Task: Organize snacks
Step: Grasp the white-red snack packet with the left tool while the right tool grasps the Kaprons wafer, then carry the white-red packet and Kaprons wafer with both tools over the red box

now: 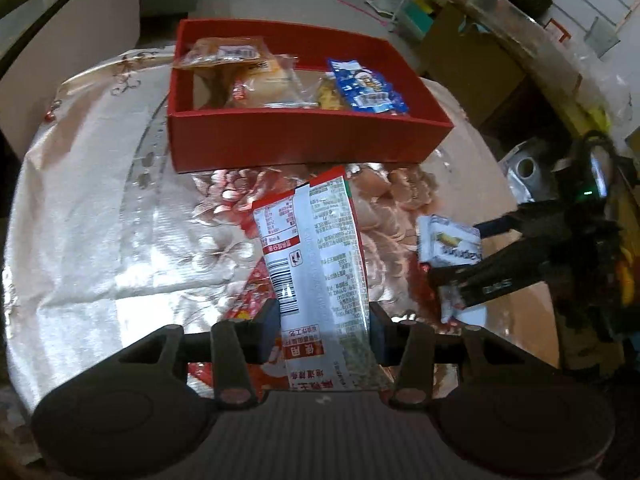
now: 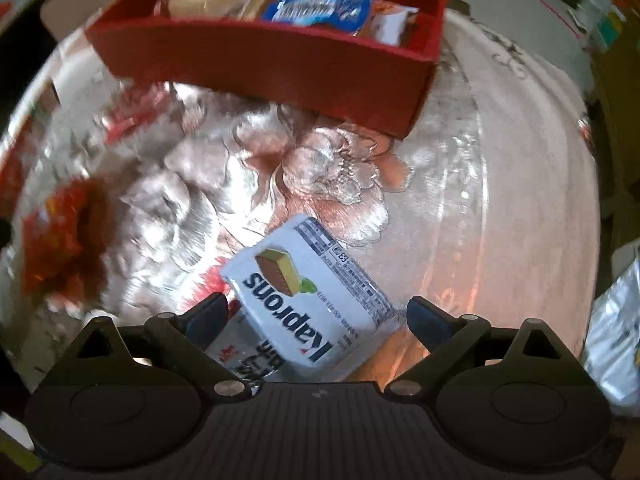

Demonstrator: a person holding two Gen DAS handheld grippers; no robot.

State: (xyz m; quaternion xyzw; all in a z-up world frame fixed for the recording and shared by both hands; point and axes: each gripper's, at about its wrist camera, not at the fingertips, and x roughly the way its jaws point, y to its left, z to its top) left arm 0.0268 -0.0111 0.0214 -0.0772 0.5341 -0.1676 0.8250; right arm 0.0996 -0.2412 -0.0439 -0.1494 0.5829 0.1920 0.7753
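My left gripper [image 1: 323,326] is shut on a long red and silver snack packet [image 1: 316,256], held upright in front of the red box [image 1: 304,136]. The box holds bread rolls in clear wrap [image 1: 256,76] and a blue packet [image 1: 366,86]. My right gripper [image 2: 318,316] has its jaws spread around a white Kaprons wafer packet [image 2: 304,292] lying on the flowered tablecloth; whether the pads touch it is unclear. In the left wrist view the right gripper [image 1: 452,276] sits at the right with the white packet [image 1: 448,244] between its fingers. The red box [image 2: 280,56] lies ahead of it.
The round table has a shiny flowered cloth [image 1: 100,220]. A red crinkly wrapper [image 2: 64,236] lies at the left in the right wrist view. A silver bag [image 2: 616,332] sits at the right edge. Shelves and cardboard boxes [image 1: 472,52] stand behind the table.
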